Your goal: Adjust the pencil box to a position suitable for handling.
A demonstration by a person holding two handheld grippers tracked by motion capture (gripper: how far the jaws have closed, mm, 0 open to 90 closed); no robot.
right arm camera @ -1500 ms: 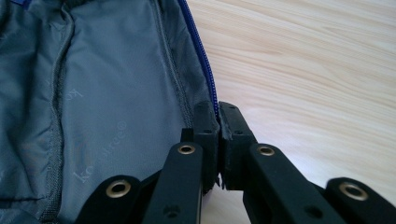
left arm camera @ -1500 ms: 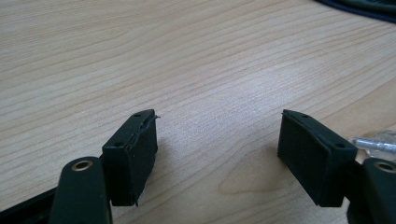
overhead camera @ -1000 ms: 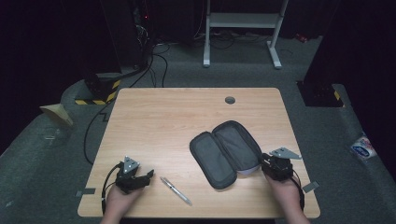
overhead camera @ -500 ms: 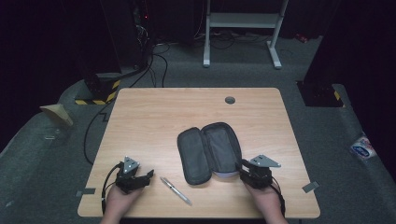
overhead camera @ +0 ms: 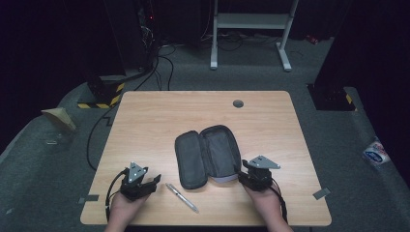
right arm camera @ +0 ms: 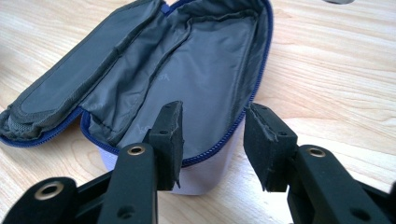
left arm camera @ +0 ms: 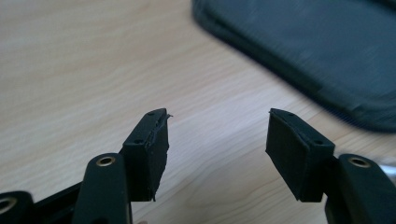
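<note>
A dark grey pencil case [overhead camera: 208,154] lies unzipped and spread open in the middle of the wooden table [overhead camera: 193,116]. Its grey lining and blue zip [right arm camera: 187,70] face me in the right gripper view. My right gripper [overhead camera: 241,175] [right arm camera: 212,135] is at the case's near right end. One jaw is inside the rim and one outside, and they are closed on that end wall. A silver pen [overhead camera: 182,197] lies left of the case near the front edge. My left gripper [overhead camera: 155,180] [left arm camera: 217,135] rests open on the table just left of the pen, pointing at the case [left arm camera: 327,46].
A round cable hole [overhead camera: 238,103] sits near the table's far edge. The front edge of the table is close under both hands. On the floor are black cables [overhead camera: 159,53] at the far left, a white desk frame [overhead camera: 251,29] behind, and a packet [overhead camera: 376,154] at the right.
My right gripper has dragged the open case leftwards and a little nearer, towards the middle of the table. The left gripper and the pen have stayed put.
</note>
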